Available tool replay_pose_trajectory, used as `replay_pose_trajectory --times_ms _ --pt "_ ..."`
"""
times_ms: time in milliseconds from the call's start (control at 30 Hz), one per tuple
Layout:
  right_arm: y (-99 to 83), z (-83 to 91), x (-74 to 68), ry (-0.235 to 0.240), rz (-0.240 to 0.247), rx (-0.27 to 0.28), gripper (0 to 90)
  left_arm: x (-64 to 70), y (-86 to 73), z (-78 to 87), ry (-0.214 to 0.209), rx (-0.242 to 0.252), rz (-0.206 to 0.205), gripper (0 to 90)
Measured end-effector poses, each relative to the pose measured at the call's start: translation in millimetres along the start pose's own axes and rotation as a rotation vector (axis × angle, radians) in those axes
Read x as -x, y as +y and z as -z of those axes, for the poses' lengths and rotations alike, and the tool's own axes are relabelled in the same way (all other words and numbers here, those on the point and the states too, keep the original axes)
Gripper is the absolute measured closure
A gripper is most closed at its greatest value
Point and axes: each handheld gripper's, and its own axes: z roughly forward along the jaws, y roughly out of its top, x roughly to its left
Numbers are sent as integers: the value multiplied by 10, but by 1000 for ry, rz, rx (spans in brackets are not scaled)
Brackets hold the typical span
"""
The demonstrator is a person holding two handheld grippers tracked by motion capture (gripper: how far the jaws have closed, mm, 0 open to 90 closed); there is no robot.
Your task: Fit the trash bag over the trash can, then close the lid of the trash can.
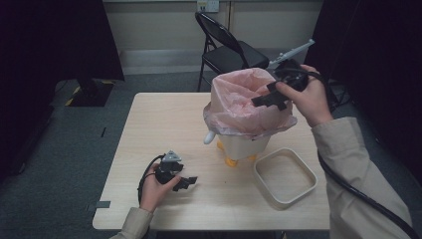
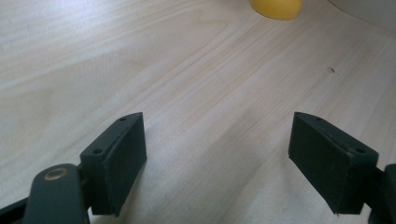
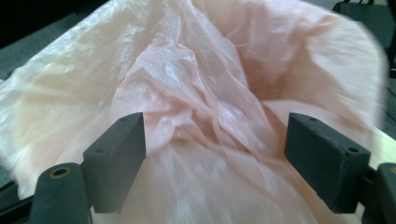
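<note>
A small white bin (image 1: 244,144) with yellow feet stands mid-table, lined with a pink plastic bag (image 1: 244,102) that drapes over its rim. My right gripper (image 1: 268,98) hovers over the bag's right side, open, its jaws wide apart above the crumpled pink bag (image 3: 196,93) with nothing between them. My left gripper (image 1: 185,183) rests low on the table near the front left, open and holding nothing; in the left gripper view its jaws frame bare wood, with a yellow foot (image 2: 276,7) ahead.
A cream rectangular ring-shaped lid (image 1: 284,177) lies on the wooden table (image 1: 164,119) to the right of the bin. A black folding chair (image 1: 226,47) stands behind the table. A dark monitor stand (image 1: 92,92) sits on the floor at the left.
</note>
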Motion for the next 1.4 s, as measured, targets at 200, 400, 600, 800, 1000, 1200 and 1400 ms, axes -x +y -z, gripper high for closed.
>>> replay_pose_trajectory --times_ms 200,400,600,800,1000,1200,1400 --pt "-188 299 99 -37 -11 18 182 6 -50 -13 26 24 -72 175" --pt "-450 517 201 -62 -34 36 165 46 -60 -44 66 15 -149 151" --pt "-791 564 312 -67 -84 37 163 55 -53 -60 87 0 -178 147" --pt "-1075 431 324 -73 -98 37 163 47 -45 -65 85 -1 -181 136" --pt "-1341 194 334 -56 -128 47 163 49 -47 -67 82 -1 -177 136" --pt "-1645 -56 324 -57 -159 54 163 47 -46 -65 82 -4 -181 136" --pt "-2010 -326 306 -61 -186 40 165 47 -46 -65 83 -4 -180 136"
